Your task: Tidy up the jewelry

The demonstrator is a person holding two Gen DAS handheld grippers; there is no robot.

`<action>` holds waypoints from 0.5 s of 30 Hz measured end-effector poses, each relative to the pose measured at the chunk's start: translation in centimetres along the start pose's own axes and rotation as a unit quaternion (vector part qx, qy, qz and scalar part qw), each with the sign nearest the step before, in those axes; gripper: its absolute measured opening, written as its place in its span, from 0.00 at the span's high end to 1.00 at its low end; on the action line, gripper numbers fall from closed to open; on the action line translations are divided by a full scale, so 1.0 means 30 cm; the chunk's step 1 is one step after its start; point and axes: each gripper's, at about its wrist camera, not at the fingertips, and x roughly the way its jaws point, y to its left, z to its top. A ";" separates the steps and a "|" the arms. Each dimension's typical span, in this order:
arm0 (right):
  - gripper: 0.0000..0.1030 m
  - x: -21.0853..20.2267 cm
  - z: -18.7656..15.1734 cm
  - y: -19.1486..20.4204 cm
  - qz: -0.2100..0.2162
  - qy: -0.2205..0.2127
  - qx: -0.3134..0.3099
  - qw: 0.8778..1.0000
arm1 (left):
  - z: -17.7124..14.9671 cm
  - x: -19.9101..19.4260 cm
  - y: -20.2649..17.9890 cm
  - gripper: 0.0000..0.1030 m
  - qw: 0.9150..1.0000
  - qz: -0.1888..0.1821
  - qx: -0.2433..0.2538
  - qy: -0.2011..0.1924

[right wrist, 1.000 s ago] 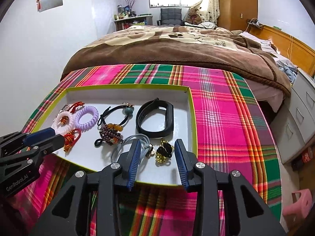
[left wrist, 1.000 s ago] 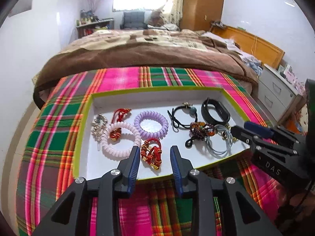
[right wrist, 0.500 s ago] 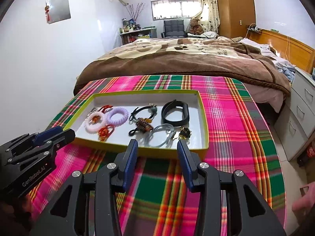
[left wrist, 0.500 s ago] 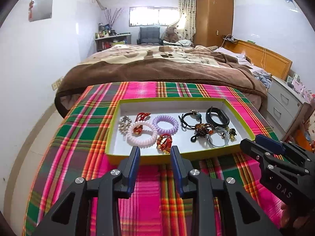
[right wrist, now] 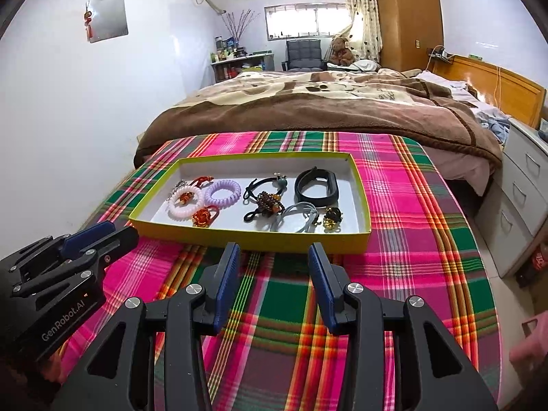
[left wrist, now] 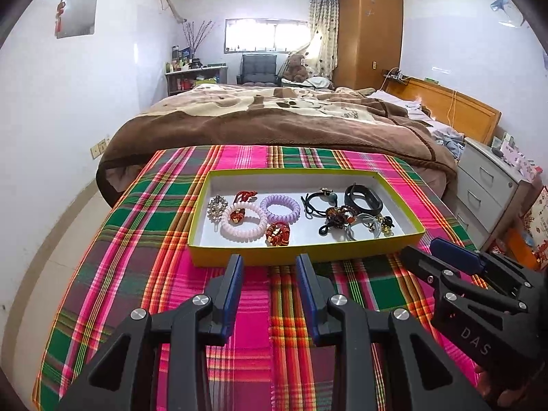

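Observation:
A shallow yellow-green box [left wrist: 304,254] [right wrist: 246,238] with a white floor lies on the plaid cloth. In it lie a pink coil band [left wrist: 244,230], a purple coil band [left wrist: 280,208], red-gold pieces [left wrist: 278,233], a silver brooch [left wrist: 216,207], black hair ties [left wrist: 316,203], a black wristband [left wrist: 363,198] [right wrist: 316,186], a grey band [right wrist: 298,217] and a gold-black charm [right wrist: 332,219]. My left gripper [left wrist: 269,263] is open and empty, short of the box's near wall. My right gripper [right wrist: 273,253] is open and empty, also in front of the box.
The plaid cloth [left wrist: 164,274] covers a table that ends at a bed with a brown blanket [left wrist: 274,123]. White drawers [left wrist: 486,191] stand to the right. A white wall runs along the left.
Both grippers have pulled back and up from over the box toward the near side of the table. They stay open and empty. The jewelry has not moved.

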 end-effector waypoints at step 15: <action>0.59 -0.020 -0.008 0.009 0.000 -0.002 0.000 1.000 | -0.008 -0.013 0.000 0.70 1.000 0.002 -0.009 0.005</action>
